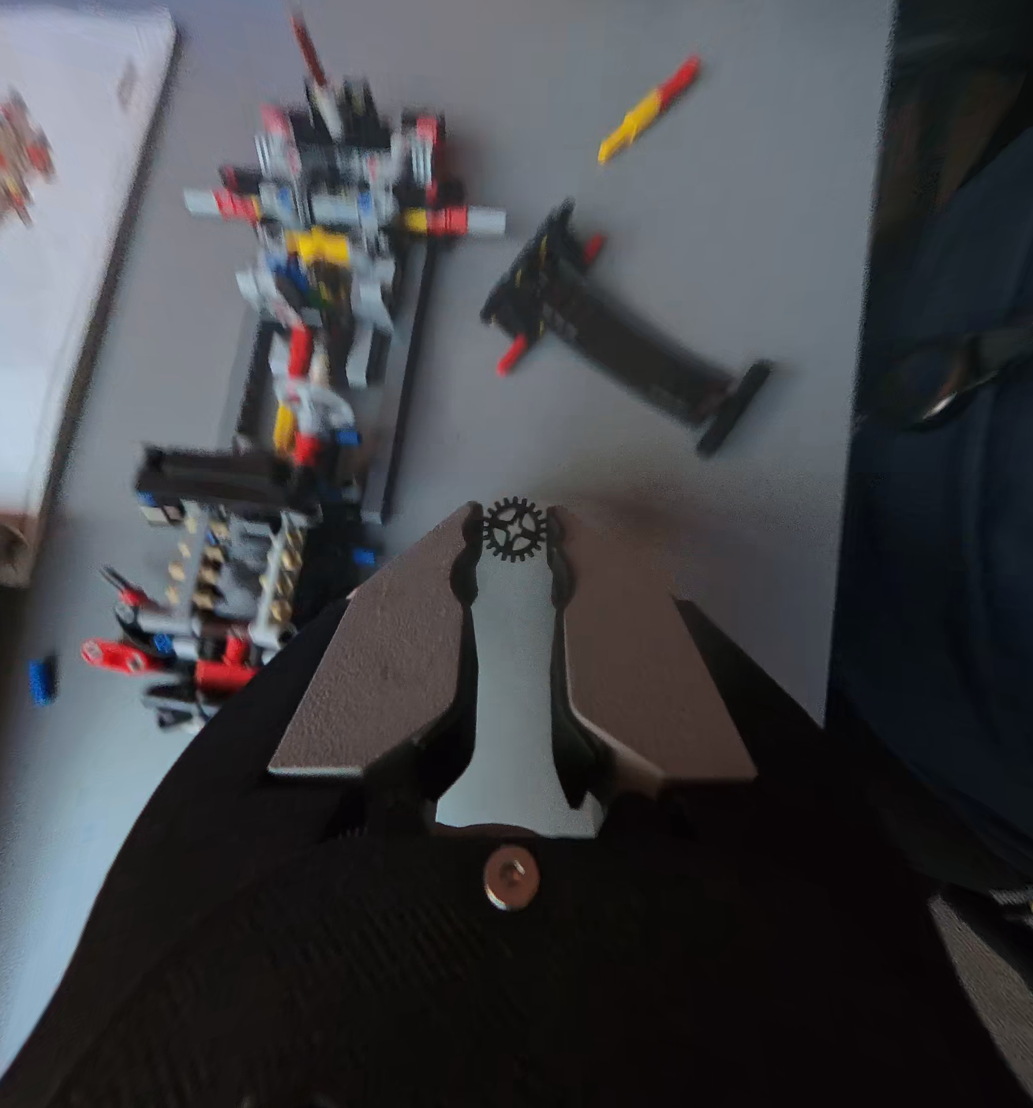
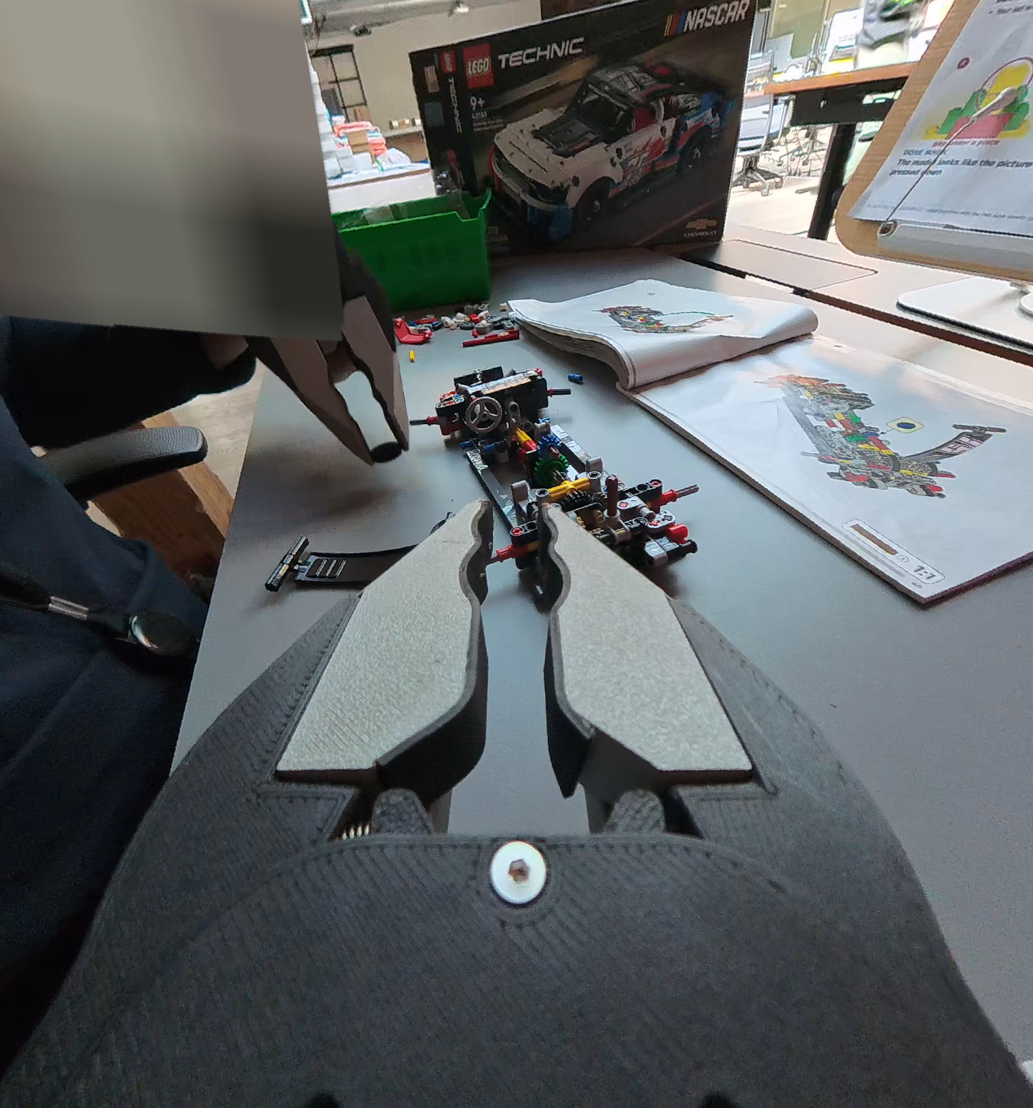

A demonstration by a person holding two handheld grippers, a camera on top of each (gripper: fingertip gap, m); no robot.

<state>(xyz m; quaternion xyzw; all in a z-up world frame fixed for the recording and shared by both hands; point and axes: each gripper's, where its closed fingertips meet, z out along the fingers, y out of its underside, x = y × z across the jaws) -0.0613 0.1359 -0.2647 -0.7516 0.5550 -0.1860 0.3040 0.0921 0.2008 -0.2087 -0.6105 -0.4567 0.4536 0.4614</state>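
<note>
My left gripper (image 1: 514, 527) is shut on a small black gear (image 1: 514, 531), both fingertips pressed against its teeth, just above the grey table (image 1: 712, 569). It also shows in the right wrist view (image 2: 386, 449), left of the model, with the dark gear at its tips. A partly built brick car chassis (image 2: 562, 467) lies along the table; it is blurred in the left wrist view (image 1: 322, 300). My right gripper (image 2: 517, 521) is closed on the chassis's near corner, with a black beam (image 2: 545, 557) and a red pin (image 2: 502, 551) between its pads.
A black panel with a crossbar (image 2: 322, 566) lies left of my right gripper. An open instruction booklet (image 2: 802, 431) lies to the right. A model box (image 2: 586, 132), a green bin (image 2: 424, 252) and loose parts (image 2: 460, 324) stand behind. A yellow-red axle (image 1: 646, 114) lies apart. The gap from one gripper's tips to the other's is roughly 20 cm.
</note>
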